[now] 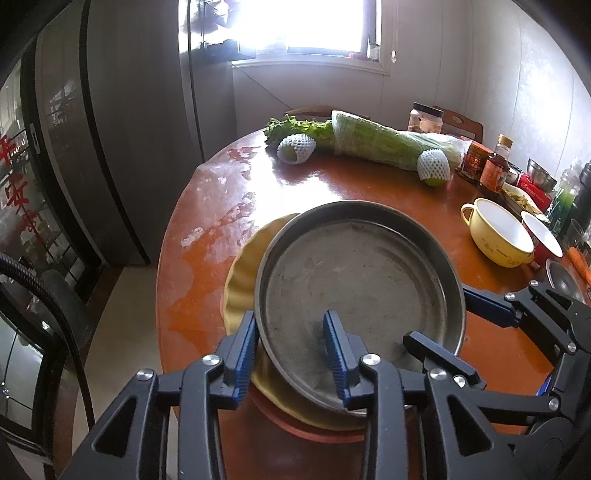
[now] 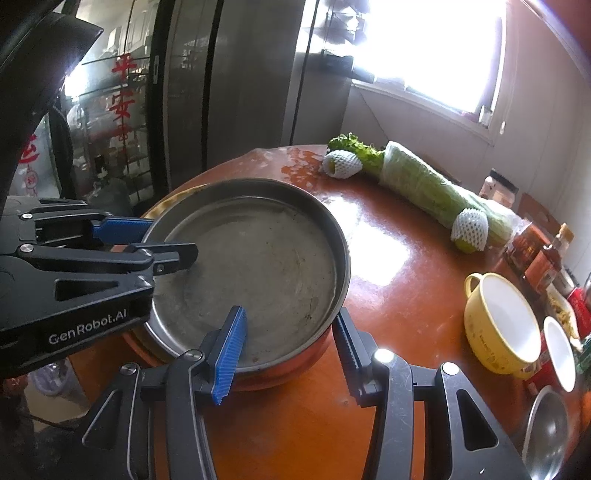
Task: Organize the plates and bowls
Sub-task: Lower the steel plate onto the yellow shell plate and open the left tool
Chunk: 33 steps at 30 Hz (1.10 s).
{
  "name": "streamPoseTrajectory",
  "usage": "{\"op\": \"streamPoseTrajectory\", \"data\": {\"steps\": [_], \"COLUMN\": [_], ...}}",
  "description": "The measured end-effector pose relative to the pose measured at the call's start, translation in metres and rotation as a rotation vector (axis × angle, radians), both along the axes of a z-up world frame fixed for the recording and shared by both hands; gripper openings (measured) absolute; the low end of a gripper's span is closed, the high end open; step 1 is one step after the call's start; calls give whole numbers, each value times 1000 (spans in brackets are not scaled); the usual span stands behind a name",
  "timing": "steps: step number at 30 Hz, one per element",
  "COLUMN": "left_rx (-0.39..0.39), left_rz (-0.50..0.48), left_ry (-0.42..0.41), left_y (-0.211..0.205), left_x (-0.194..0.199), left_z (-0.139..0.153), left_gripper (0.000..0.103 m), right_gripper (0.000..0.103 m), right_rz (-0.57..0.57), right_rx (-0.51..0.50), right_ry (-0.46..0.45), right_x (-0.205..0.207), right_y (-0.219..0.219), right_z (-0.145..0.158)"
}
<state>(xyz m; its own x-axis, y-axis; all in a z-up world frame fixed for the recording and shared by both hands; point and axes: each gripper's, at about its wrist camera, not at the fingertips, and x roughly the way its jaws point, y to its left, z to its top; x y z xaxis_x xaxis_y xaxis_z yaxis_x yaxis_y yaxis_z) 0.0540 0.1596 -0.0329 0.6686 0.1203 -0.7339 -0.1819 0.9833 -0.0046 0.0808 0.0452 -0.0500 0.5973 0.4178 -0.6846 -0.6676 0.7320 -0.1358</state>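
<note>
Two grippers straddled the steel pan's (image 1: 354,280) rim near the red tabletop (image 1: 332,177) edge, where it sat on a yellow plate (image 1: 240,280) over a reddish dish. Left gripper (image 1: 291,350) and right gripper (image 2: 291,350) both stood apart, pads clear of the wall. Pan judged stiff, light, slick; best hold is the upright rim, while the plate beneath looked breakable.

Blown-out window (image 1: 306,22) backlight throws glare across the table (image 2: 399,258); fisheye edges bend, dark.
</note>
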Motion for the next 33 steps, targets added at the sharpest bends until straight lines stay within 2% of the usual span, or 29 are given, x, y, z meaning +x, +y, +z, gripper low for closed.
{"op": "streamPoseTrajectory", "data": {"steps": [11,13,18,33], "left_rx": [-28,-31,-51,-74], "left_rz": [-8,-8,-22,-48], "left_ry": [-1,-7,-29,-80], "left_y": [1,1,1,-8], "left_x": [-5,-6,-11,-18], "left_z": [2,4,10,28], "left_gripper": [41,43,55,59], "right_gripper": [51,55,58,61], "right_rz": [1,1,-6,-31], "right_rx": [-14,-12,4,17], "right_ry": [-11,-10,-16,-30], "right_x": [-7,-7,-8,-15], "right_y": [0,0,-3,-15], "right_z": [1,1,4,16]}}
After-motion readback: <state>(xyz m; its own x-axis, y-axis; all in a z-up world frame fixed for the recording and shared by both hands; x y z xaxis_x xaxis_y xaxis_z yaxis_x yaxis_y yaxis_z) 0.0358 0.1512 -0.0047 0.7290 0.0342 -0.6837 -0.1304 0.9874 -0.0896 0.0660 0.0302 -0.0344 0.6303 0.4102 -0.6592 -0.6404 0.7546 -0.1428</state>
